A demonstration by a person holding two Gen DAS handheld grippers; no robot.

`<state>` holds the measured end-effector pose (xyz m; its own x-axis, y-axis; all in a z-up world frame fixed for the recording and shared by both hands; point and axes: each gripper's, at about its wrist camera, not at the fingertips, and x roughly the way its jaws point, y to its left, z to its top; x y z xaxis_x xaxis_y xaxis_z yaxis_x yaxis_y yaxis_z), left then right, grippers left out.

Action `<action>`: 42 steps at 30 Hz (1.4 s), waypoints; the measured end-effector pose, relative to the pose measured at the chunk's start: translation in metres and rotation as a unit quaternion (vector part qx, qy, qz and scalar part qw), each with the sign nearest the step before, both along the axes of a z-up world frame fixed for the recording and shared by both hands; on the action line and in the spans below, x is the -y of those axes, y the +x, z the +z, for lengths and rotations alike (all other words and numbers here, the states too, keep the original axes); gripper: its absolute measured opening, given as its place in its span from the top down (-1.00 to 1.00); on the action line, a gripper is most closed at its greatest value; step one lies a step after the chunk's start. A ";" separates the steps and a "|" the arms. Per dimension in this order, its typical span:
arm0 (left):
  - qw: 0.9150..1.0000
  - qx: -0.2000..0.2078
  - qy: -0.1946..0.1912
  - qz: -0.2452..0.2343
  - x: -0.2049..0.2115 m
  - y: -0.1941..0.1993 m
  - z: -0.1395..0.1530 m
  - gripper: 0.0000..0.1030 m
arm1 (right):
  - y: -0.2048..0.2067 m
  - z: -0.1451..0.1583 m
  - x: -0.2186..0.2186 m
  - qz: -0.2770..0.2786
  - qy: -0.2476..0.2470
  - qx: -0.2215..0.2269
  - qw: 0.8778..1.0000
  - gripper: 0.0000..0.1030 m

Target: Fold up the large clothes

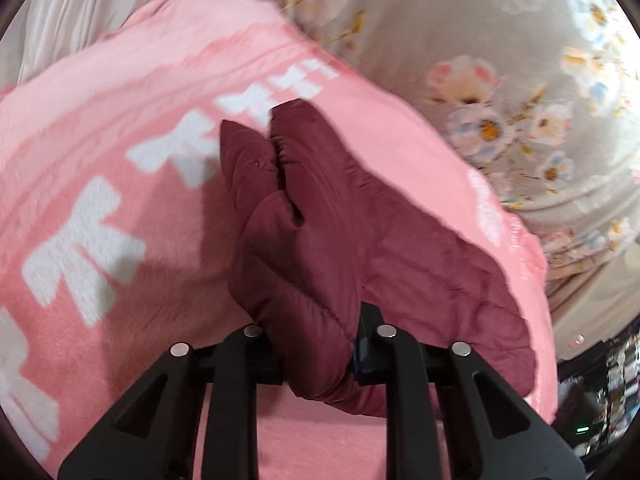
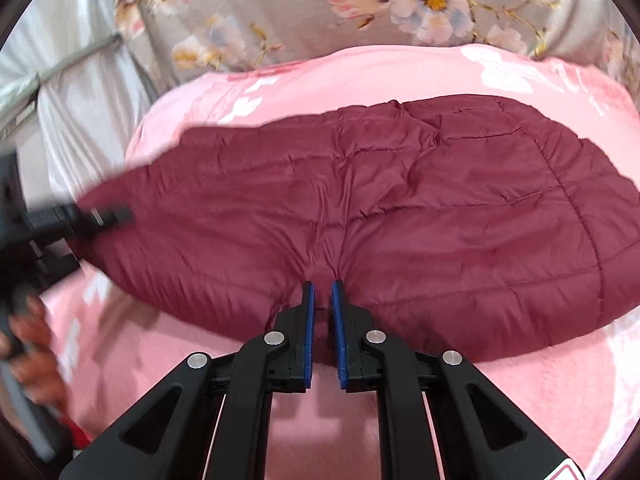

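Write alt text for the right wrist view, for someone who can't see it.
The right gripper pinches the near edge of a maroon quilted garment spread on a pink blanket. At far left, the left gripper reaches the garment's other end; whether it grips is unclear here. Floral bedding lies behind.

No readable text, labels, brands or numbers in either view; the only marks are blurred white shapes printed on the pink blanket (image 1: 100,160), resembling bows or characters, too smeared to read as letters, w/ more at its far edge.
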<state>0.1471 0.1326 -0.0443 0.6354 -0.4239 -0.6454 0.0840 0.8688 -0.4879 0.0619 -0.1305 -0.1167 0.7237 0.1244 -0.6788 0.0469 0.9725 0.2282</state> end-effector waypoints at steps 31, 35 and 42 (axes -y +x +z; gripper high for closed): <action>0.926 0.069 0.181 -0.323 0.378 -0.062 -0.007 0.66 | -0.127 -0.013 0.153 -0.161 0.100 -0.025 0.981 0.81; 0.925 0.065 0.198 -0.318 0.392 -0.064 -0.022 0.59 | -0.133 -0.015 0.162 -0.176 0.103 -0.026 0.979 0.80; 0.943 0.069 0.036 -0.322 0.343 -0.060 0.051 -0.30 | -0.130 0.040 0.185 -0.201 0.080 0.032 0.976 0.75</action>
